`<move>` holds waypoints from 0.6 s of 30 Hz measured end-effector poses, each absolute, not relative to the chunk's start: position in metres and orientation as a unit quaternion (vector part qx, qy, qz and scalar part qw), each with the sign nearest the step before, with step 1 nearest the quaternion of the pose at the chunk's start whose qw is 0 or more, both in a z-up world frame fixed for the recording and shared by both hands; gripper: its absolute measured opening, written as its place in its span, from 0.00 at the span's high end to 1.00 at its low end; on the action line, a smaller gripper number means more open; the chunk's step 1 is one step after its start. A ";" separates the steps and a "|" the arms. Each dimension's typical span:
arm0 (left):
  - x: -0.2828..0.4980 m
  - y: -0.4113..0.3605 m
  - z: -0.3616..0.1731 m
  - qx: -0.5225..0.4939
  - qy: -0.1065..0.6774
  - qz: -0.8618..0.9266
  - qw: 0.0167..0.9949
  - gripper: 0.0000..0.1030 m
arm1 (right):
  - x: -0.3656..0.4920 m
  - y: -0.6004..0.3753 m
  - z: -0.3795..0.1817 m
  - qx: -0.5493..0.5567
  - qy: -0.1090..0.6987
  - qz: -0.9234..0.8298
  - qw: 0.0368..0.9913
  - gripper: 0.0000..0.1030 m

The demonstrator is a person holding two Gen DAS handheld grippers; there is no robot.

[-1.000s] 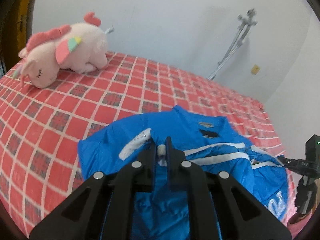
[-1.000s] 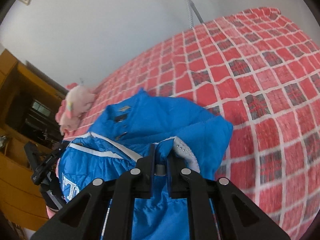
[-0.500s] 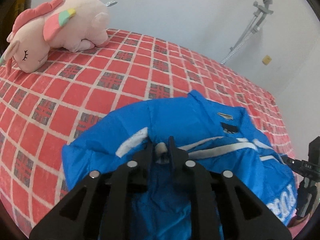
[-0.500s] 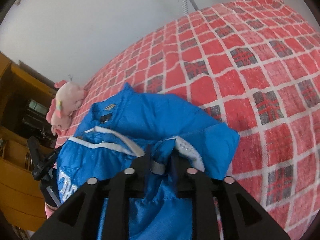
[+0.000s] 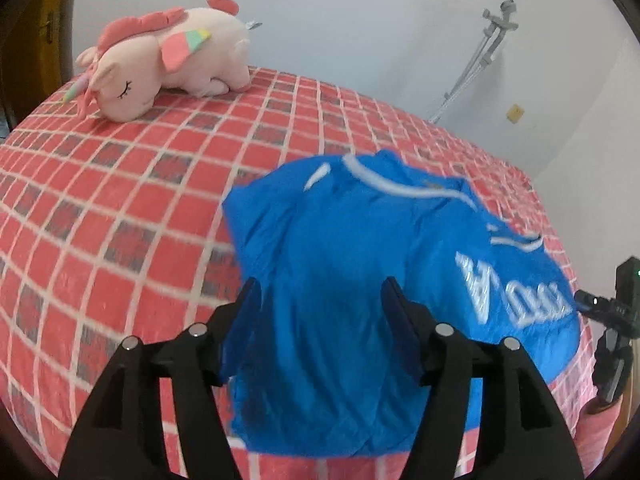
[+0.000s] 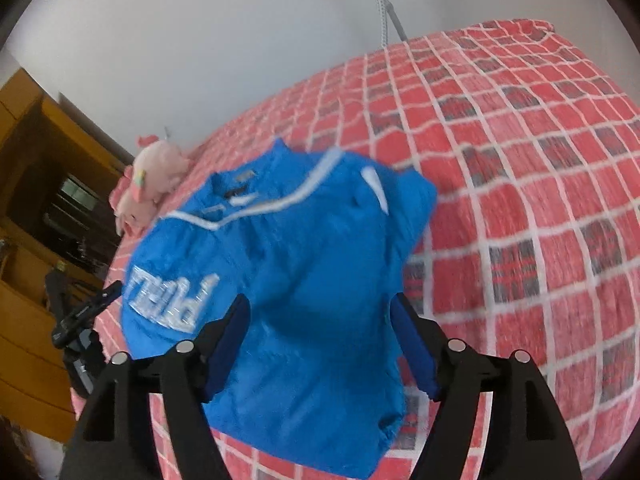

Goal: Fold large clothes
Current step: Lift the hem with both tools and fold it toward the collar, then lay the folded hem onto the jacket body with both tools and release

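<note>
You have just let go: half a second ago both grippers were pinched shut on the blue fabric near its white trim, and now your left gripper (image 5: 318, 294) and right gripper (image 6: 320, 312) both stand spread wide with nothing between the fingers. The blue jacket (image 5: 360, 280) has dropped onto the red checked bedspread (image 5: 120, 208) and lies in a doubled-over bundle, the side with the white lettering (image 6: 172, 300) now turned up, where earlier the lining and collar label showed. That suggests the fold you were carrying over is laid down, so this step looks finished, though the edges are uneven and the bundle is still fairly bulky, so another fold or some smoothing probably remains. The jacket sits toward the near edge of the bed, directly ahead of and below both grippers, its near hem reaching under the finger bases in each wrist view; whether the fingers touch the cloth is hard to tell through the blur. The pink unicorn plush (image 5: 168, 60) rests well apart at the far corner of the bed, and a small camera tripod (image 5: 616, 320) stands just off the bed's edge beside the lettered end.
</note>
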State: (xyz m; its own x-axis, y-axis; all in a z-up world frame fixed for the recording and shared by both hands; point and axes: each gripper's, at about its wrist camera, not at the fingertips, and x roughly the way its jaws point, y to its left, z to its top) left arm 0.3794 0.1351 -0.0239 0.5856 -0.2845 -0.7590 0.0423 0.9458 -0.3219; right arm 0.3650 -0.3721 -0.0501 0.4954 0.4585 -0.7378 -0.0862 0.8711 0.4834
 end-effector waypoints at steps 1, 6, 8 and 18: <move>0.378 0.135 -0.027 -0.135 0.449 -0.100 0.878 0.39 | 0.365 -0.370 -0.053 0.194 0.478 0.164 0.841 0.29; 0.370 0.114 -0.029 -0.080 0.438 -0.081 0.892 0.79 | 0.363 -0.353 -0.052 0.135 0.469 0.130 0.863 0.72; 0.367 0.112 -0.025 -0.084 0.423 -0.074 0.899 0.94 | 0.362 -0.355 -0.046 0.146 0.458 0.132 0.867 0.88; 0.366 0.096 0.030 -0.041 0.257 -0.031 0.965 0.96 | 0.391 -0.356 -0.001 0.162 0.371 0.110 0.908 0.92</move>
State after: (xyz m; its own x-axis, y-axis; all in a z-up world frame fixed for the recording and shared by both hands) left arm 0.3658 0.0956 0.0296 0.8664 -0.0806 -0.4929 0.0380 0.9947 -0.0957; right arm 0.3908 -0.3555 -0.0013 0.7005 0.3191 -0.6384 -0.0786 0.9235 0.3754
